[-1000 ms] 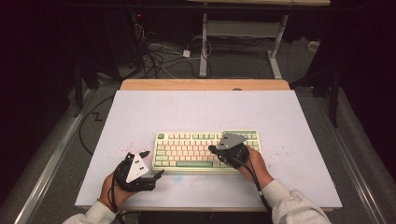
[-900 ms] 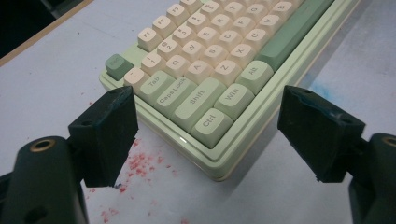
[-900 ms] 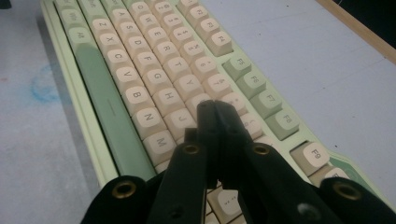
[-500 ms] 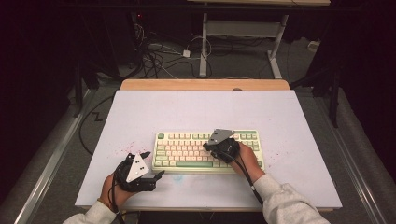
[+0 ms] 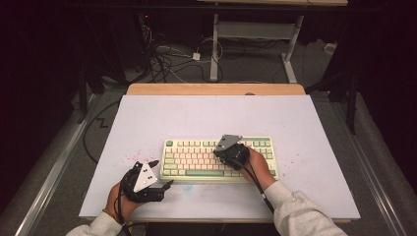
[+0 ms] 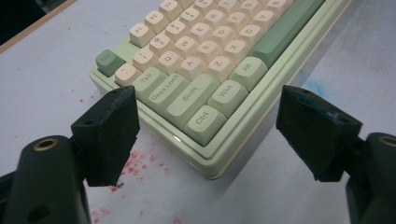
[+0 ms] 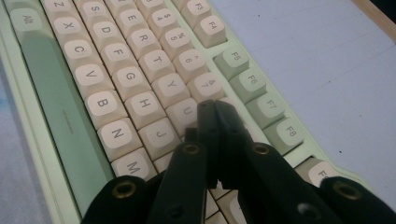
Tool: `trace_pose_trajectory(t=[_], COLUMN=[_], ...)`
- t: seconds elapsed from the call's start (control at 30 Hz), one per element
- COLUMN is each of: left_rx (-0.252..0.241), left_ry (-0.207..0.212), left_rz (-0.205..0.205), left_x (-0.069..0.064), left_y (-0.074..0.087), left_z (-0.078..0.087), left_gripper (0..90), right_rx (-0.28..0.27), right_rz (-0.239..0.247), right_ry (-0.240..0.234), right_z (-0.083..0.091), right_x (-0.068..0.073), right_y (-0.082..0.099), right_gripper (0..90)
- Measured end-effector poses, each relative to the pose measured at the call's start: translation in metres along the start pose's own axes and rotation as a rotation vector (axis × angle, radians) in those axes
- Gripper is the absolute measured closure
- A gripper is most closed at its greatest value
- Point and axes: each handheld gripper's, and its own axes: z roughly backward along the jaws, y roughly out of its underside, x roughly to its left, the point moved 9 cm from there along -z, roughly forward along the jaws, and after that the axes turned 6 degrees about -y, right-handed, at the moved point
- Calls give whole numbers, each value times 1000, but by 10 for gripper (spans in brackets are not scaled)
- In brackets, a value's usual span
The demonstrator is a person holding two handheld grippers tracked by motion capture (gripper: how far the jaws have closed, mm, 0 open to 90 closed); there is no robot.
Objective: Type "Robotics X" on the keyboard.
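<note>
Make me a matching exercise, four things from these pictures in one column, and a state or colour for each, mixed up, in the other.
Things:
1. left gripper
2. right gripper
3. space bar
4. J key

States or colours:
A. cream
B. fingers closed together, above the keys
C. green
D. fingers wide apart, at the keyboard's Ctrl corner

Pairs: 1-D, 2-B, 3-C, 4-A
</note>
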Motion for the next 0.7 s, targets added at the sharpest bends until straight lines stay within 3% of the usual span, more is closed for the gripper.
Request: trace_pose_trajectory(t=[0.2,0.5,0.7], left_rx=[0,6,9], left_ry=[0,2,4], left_rz=[0,1,2], left_x=[0,0,-1], left_y=[0,1,1], left_z=[0,-1,-1], left_gripper=[206,206,214], right_rx=[16,-78,-132], right_rz=[6,-43,-58], right_ry=[-3,-3,3], right_z=[1,16,26], right_x=[1,-2,-4], right_y=[2,-4,-7], right_gripper=[900,900,841])
